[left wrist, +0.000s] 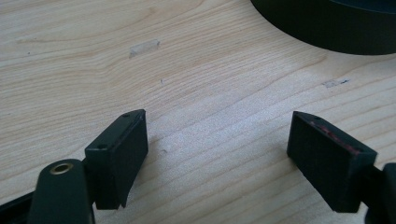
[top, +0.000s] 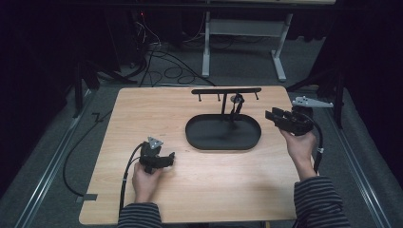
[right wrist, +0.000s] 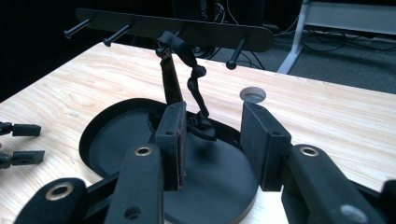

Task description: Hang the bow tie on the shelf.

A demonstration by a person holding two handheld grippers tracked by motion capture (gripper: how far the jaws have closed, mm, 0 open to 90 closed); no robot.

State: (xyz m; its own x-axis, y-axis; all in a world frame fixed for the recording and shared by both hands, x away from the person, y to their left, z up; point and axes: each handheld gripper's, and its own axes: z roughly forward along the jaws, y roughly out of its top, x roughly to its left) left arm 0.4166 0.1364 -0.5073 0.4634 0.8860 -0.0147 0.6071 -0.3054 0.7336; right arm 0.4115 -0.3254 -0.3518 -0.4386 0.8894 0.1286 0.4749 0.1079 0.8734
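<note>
on the black stand [top: 223,134], which sits a little toward the far right of the worktop [top: 190,190], a dark strap-like item [top: 236,105] already hangs from one peg of the crossbar [top: 226,90], its lower end trailing down into the oval tray. what exactly it is cannot be made out; in the right gripper view it looks like a thin, knobbly black cord or band [right wrist: 194,84] draped beside the upright post. judged from that, either the hanging is done or the item is about to be taken off; neither pair of tongs has anything in hand, so the grasping part of the work seems yet to come.

the right tongs [top: 274,117] hover near the right edge of the worktop, pointing left at the stand, moderately parted and empty; in their own view the hanging item lies straight ahead between the jaws, a short way beyond them and not touching.

the left tongs [top: 167,159] rest low over the near-left part of the worktop, spread wide with only bare wood between them [left wrist: 217,154]. the tray's rim [left wrist: 327,28] lies ahead and to their right, and the hanging item is well apart from them.
</note>
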